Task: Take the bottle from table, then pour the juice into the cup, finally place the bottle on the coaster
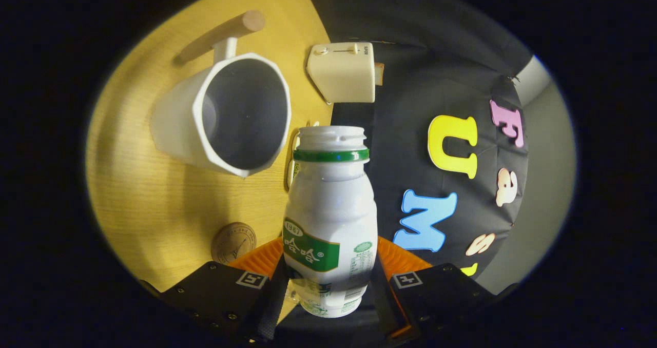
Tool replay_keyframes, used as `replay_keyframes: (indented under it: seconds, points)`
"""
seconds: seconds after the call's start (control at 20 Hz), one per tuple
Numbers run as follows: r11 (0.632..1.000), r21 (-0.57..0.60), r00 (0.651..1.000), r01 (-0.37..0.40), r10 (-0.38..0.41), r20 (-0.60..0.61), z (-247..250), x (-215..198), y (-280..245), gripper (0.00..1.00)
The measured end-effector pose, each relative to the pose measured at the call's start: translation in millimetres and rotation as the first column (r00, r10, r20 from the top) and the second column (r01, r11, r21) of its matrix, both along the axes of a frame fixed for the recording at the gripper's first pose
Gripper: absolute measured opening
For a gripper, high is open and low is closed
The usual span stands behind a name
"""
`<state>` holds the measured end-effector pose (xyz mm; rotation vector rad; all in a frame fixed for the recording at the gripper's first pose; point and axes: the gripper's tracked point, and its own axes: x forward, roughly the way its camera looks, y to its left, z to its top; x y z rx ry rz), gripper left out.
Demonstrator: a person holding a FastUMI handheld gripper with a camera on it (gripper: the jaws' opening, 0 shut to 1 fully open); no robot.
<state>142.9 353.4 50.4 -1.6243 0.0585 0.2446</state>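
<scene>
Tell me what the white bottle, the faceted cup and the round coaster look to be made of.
White bottle with green neck ring, held in the tool, both fingers pressing: likely glossy plastic, given its soft highlights. White faceted cup: matte, probably plastic or ceramic; its stick handle looks wooden. Round brown coaster: dull and embossed, possibly cork or wood.

The bottle (330,204), clamped between the gripper (328,281) fingers' ribbed pads, looks like smooth glossy plastic (printed label). The cup (226,114) seems matt, with a wooden handle. The table (149,209) shows wood grain.
</scene>
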Motion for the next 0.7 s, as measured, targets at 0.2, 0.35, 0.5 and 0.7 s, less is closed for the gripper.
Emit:
replay_keyframes:
  seconds: [0.2, 0.35, 0.5, 0.7]
  points:
    - [0.968, 0.251, 1.000, 0.006, -0.013, 0.024, 3.3, -2.5, -2.3, 0.74]
    - [0.868, 0.497, 0.998, -0.007, -0.022, 0.053, 15.4, -4.5, -6.3, 0.73]
    - [0.732, 0.681, 0.995, -0.004, -0.063, 0.074, 32.8, -4.4, -25.6, 0.73]
    - [0.467, 0.883, 0.997, 0.049, -0.071, -0.017, 35.4, 2.2, -47.6, 0.73]
